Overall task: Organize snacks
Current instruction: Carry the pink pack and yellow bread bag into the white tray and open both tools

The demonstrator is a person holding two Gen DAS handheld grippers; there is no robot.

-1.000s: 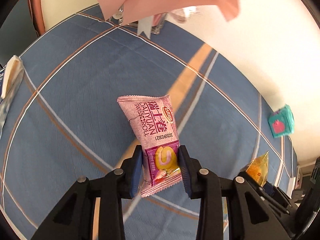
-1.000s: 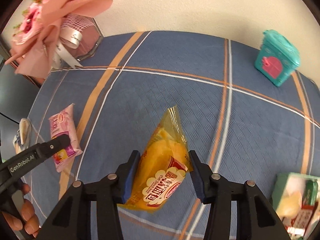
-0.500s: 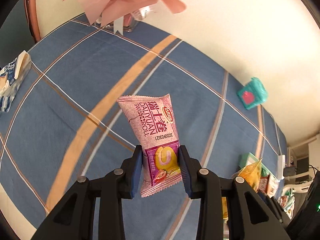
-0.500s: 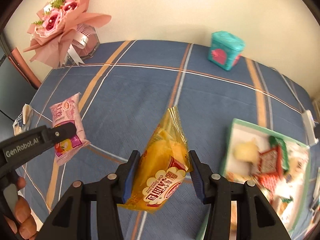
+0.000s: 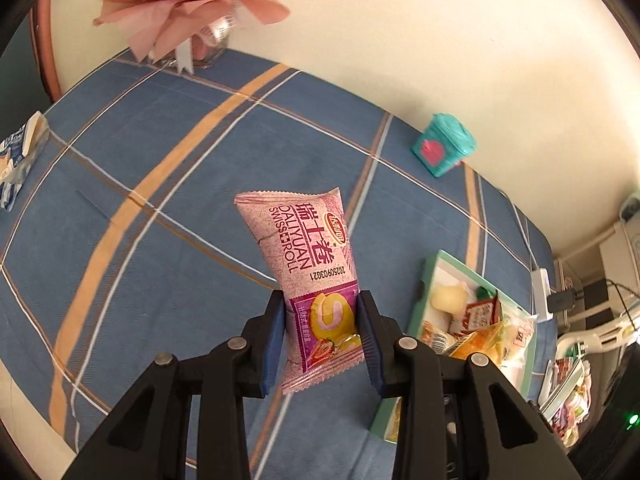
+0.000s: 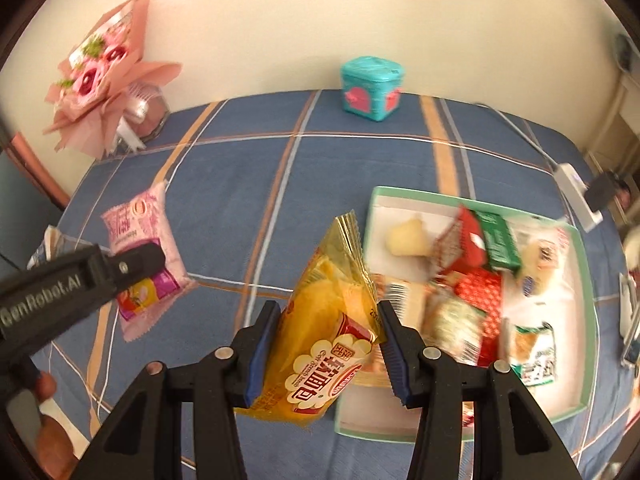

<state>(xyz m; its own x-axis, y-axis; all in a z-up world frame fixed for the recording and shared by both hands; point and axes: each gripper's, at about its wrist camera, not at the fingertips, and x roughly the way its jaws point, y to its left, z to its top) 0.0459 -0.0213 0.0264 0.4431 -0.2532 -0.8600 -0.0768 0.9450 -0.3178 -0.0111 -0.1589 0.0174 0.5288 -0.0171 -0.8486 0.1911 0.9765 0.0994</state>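
My left gripper (image 5: 322, 338) is shut on a pink Swiss roll packet (image 5: 308, 256) and holds it above the blue plaid tablecloth; the packet also shows in the right wrist view (image 6: 140, 240) at the left. My right gripper (image 6: 324, 344) is shut on a yellow bread packet (image 6: 328, 320), held above the left edge of a green-rimmed white tray (image 6: 582, 240) that holds several snacks. In the left wrist view the tray (image 5: 430, 272) lies at the lower right, with the yellow packet (image 5: 480, 344) over it.
A teal box with pink hearts (image 6: 372, 88) stands at the back near the wall. A pink bouquet in a glass vase (image 6: 108, 80) stands at the back left. A blue-white packet (image 5: 20, 152) lies at the table's left edge. A white power strip (image 6: 576, 192) lies right of the tray.
Both grippers have carried their packets to the right, toward the tray. The tray is now nearer in both views. Neither grip has changed.
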